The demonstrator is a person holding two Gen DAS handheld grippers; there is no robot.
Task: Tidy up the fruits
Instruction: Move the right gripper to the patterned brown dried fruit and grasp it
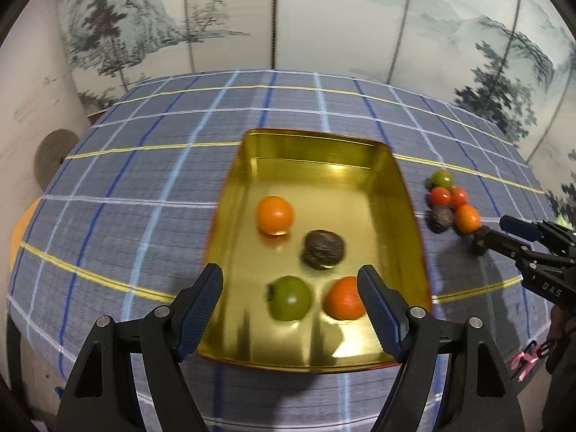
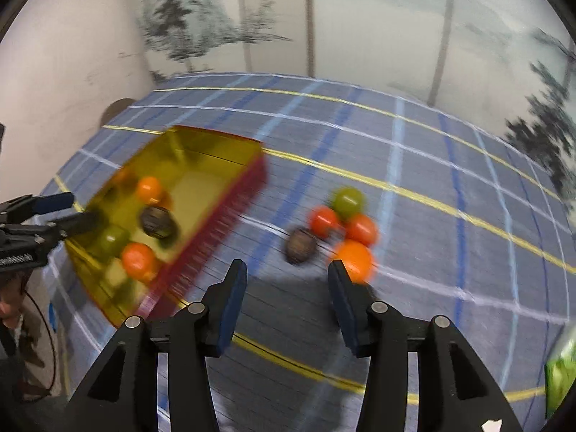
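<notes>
Reaching for the loose pile falls to the right gripper [image 2: 286,284], whose fingers [image 2: 234,298] stand spread apart with nothing between them, aimed at the gap between the brown fruit [image 2: 300,246] and the orange fruit [image 2: 354,259], the latter just beside the right-hand finger; judging by that, the step in hand is choosing one fruit, and it goes best if the fingers centre on a single piece, probably the orange one at the near edge, so that neighbours are not nudged away. Behind it two red fruits [image 2: 324,220] and a green fruit [image 2: 347,199] sit touching in a cluster on the checked cloth of the surface [image 2: 450,187]. A round fruit may roll if pinched off-centre, so closing across its widest part seems wise. The left gripper [image 1: 289,304] hovers over the near end of the gold tin [image 1: 316,147], its fingers likewise released and empty; inside lie an orange [image 1: 274,215], a dark brown one [image 1: 323,249], a green one [image 1: 291,297] and another orange one [image 1: 342,298], well spaced, leaving room at the far end for the next drop
</notes>
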